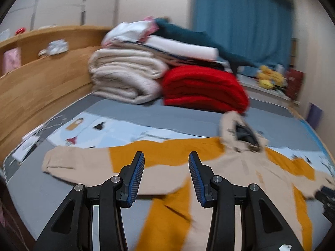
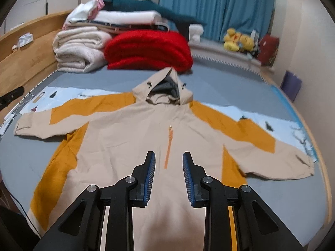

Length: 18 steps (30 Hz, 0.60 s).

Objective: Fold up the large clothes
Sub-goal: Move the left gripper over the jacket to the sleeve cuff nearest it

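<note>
A beige and mustard hooded jacket lies flat, front up, on the grey bed, both sleeves spread out and the hood toward the far side. It also shows in the left wrist view, where its left sleeve stretches to the left. My left gripper is open and empty, above the left sleeve and shoulder. My right gripper is open and empty, above the jacket's chest near the orange zipper. The right gripper's tip shows at the left wrist view's right edge.
A stack of folded blankets and clothes, cream and red, stands at the far side of the bed. A wooden headboard runs along the left. A light blue printed sheet lies under the jacket. Yellow plush toys sit by the blue curtain.
</note>
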Motion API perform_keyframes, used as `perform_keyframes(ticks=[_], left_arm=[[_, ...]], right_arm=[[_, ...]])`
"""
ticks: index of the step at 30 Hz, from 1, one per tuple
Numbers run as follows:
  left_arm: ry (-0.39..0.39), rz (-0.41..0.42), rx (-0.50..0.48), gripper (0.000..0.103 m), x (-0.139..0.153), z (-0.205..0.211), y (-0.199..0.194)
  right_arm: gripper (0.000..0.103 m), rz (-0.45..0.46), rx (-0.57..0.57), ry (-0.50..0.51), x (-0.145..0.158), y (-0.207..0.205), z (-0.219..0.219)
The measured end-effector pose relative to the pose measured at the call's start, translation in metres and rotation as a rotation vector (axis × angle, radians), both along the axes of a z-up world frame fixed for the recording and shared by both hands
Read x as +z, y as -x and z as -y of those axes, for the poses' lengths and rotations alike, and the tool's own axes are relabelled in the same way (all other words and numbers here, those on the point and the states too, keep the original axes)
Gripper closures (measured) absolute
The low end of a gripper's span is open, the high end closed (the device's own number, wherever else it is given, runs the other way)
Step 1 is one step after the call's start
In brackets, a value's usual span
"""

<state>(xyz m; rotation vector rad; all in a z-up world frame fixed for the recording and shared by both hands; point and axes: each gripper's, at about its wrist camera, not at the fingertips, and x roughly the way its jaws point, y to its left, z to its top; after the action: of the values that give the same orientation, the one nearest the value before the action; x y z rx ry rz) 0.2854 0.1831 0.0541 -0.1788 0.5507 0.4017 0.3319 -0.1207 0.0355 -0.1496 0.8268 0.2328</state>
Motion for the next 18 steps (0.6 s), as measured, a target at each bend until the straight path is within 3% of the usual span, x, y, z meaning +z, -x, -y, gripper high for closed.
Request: perform_keyframes(ticks=[6,13,18], left_arm=[[0.046,-0.083,0.177,0.062,-0.031,-0.067,-0.011],[0.043,-0.206,0.241,0.062,-0.062,-0.106,-0.022],[0.049,-0.215,0.235,0.062,-0.067,-0.117,-0.029]], right_arm=[[0.075,-0.022,-0.006,0.046,-0.021,-0.044,-0.020],[0.074,0.051,0.009,0.030,-0.034,-0.064,-0.037],[0.074,-0.062,-0.012,-0.026,-0.055,-0.080,-0.043]])
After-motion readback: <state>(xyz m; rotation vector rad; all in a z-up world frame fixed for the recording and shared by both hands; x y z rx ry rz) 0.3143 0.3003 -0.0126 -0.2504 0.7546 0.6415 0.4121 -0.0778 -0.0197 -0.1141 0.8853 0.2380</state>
